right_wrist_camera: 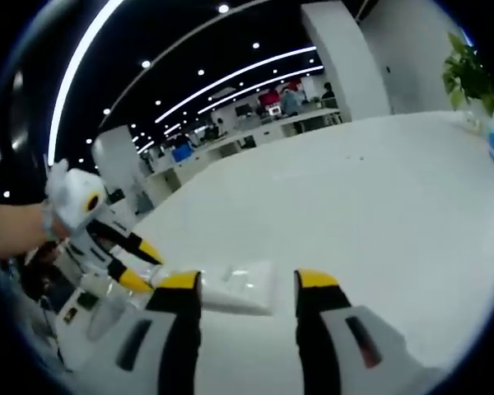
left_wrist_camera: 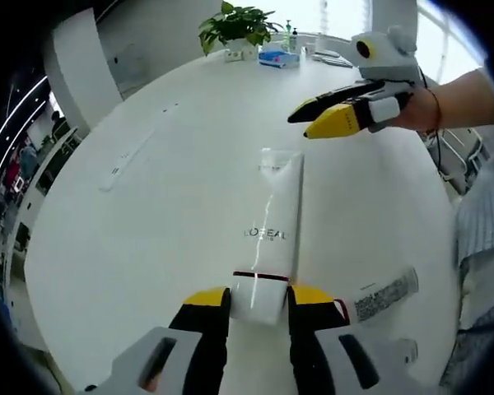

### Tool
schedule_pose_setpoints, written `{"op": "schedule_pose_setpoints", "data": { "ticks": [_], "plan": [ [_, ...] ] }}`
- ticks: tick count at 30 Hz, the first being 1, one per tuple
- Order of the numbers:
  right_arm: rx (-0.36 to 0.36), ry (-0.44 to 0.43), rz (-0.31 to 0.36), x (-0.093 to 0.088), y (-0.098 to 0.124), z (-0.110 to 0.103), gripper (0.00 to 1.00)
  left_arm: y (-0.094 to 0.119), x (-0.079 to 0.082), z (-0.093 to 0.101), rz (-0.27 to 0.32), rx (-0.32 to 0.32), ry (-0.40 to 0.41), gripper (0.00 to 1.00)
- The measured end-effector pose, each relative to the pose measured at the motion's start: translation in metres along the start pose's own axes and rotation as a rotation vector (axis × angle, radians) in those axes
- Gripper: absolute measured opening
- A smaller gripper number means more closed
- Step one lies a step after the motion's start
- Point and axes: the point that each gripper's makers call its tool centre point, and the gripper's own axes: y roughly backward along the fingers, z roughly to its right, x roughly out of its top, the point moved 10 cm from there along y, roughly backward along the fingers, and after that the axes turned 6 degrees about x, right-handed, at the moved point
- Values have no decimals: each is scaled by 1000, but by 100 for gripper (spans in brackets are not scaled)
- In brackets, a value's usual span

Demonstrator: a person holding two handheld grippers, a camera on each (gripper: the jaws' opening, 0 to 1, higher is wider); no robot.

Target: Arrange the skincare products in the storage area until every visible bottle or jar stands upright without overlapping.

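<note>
A white L'Oreal tube (left_wrist_camera: 272,222) lies lengthwise on the white table (left_wrist_camera: 148,230), its crimped end pointing away. My left gripper (left_wrist_camera: 259,298) is shut on the tube's cap end, one yellow-tipped jaw on each side. My right gripper (left_wrist_camera: 325,118), held by a hand, hovers to the right of and beyond the crimped end, with a narrow gap between its fingers. In the right gripper view, my right gripper (right_wrist_camera: 247,284) stands open, and the tube's (right_wrist_camera: 239,288) flat end lies just ahead between its jaws. The left gripper (right_wrist_camera: 136,263) shows at the left.
A barcode label (left_wrist_camera: 385,295) lies on the table right of my left gripper. At the far edge stand a potted plant (left_wrist_camera: 235,25), a blue box (left_wrist_camera: 278,58) and small bottles (left_wrist_camera: 292,37). A flat white strip (left_wrist_camera: 119,169) lies at the left. A person's striped shirt (left_wrist_camera: 486,222) borders the right.
</note>
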Motion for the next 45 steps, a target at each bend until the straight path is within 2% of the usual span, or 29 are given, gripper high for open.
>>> {"op": "schedule_pose_setpoints", "data": {
  "ticks": [6,11,15,19,22,27,32,37,43,45],
  "plan": [
    [-54,-54,59,8,12,-4,43,0,0,2,-1,8,-24,27],
    [-44,-36,91,10,16,-16,43,0,0,2,-5,14,-36,27],
    [0,-39,112,6,19,-33,43,0,1,3,-21,20,-41,27],
    [13,-26,126,6,23,-38,43,0,0,4,-22,24,-69,27],
    [-6,9,102,6,25,-35,43,1,1,4,-34,23,-98,27],
    [-23,27,95,10,27,-35,43,0,1,4,-41,19,-96,27],
    [-23,40,65,4,25,-39,43,1,1,4,-36,16,-103,27],
    [5,77,28,-3,17,-40,43,-4,0,4,-51,43,-162,27],
    [15,28,43,0,10,-32,43,-4,3,5,-70,58,-180,26],
    [2,-21,51,1,6,-26,43,-3,3,3,-66,55,-179,26]
  ]
}}
